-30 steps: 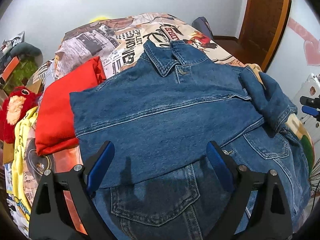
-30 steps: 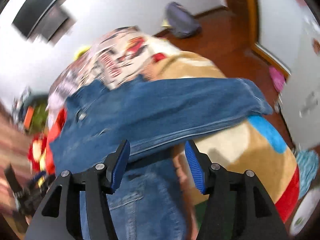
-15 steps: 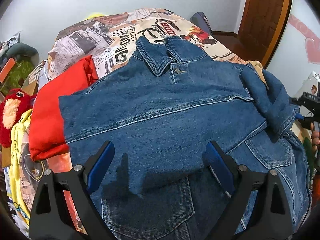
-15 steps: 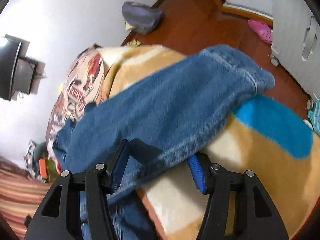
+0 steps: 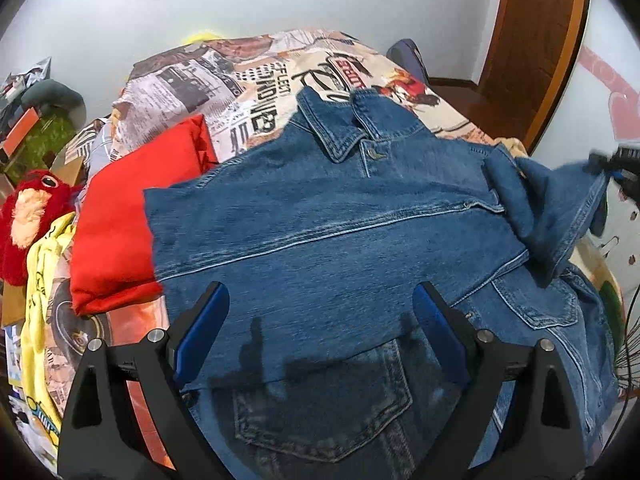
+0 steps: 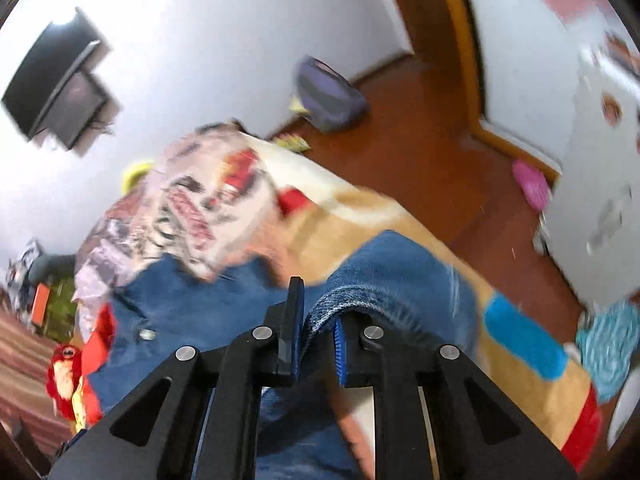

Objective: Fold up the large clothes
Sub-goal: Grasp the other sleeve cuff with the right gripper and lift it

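A blue denim jacket point(image 5: 340, 232) lies spread front-up on the bed, collar away from me, with one sleeve folded across its chest. My left gripper point(image 5: 320, 292) hovers open just above the jacket's lower part, nothing between its fingers. At the right edge the other sleeve point(image 5: 552, 208) is raised off the bed by my right gripper point(image 5: 616, 164). In the right wrist view the right gripper point(image 6: 316, 320) has its jaws closing tight on the sleeve point(image 6: 400, 276), and the denim is pinched between the blue pads. The jacket body point(image 6: 192, 312) trails to the left.
A folded red garment point(image 5: 120, 220) lies left of the jacket, with a yellow garment point(image 5: 40, 280) and a red plush toy point(image 5: 28, 216) beyond it. The printed bedcover point(image 5: 240, 80) stretches to the wall. On the wooden floor are a bag point(image 6: 328, 96) and a pink shoe point(image 6: 532, 184).
The right gripper has gone from open around the sleeve to pinched on it, and the sleeve end has risen off the bed. The left gripper stays open over the jacket.
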### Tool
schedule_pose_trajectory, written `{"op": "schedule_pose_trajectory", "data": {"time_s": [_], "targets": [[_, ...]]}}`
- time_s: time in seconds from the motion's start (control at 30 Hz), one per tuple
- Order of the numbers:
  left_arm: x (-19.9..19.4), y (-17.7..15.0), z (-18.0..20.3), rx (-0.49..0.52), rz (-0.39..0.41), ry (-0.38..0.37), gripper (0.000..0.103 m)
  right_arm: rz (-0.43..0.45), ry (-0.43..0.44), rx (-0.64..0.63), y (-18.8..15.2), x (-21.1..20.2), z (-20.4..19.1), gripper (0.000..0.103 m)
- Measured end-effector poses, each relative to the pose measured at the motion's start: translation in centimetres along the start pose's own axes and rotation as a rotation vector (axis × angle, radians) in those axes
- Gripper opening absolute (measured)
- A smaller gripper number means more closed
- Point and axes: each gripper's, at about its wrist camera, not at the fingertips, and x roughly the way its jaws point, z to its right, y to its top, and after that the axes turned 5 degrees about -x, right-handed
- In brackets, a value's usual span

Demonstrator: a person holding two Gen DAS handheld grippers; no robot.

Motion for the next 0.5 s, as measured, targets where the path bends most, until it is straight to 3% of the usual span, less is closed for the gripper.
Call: {"op": "schedule_pose_trajectory", "data": {"time_s": [0.27, 0.4, 0.5], "targets": [[-3.6, -0.6, -3.1, -0.056, 0.076, -0.013, 0.093, 0.064, 0.212, -0.234, 1.3, -4.3, -13.1, 0.008], [-5.4, -1.2, -5.6, -0.094, 0.103, -0.007, 0.093, 0.023, 0.31, -0.336, -0.9, -4.3, -19.1, 0.008], [-6.2, -1.8, -7.6, -0.125, 0.108, 0.006, 0.094, -0.079, 0.355, -0.412, -4.4, -2.0, -23.2, 0.008]]}}
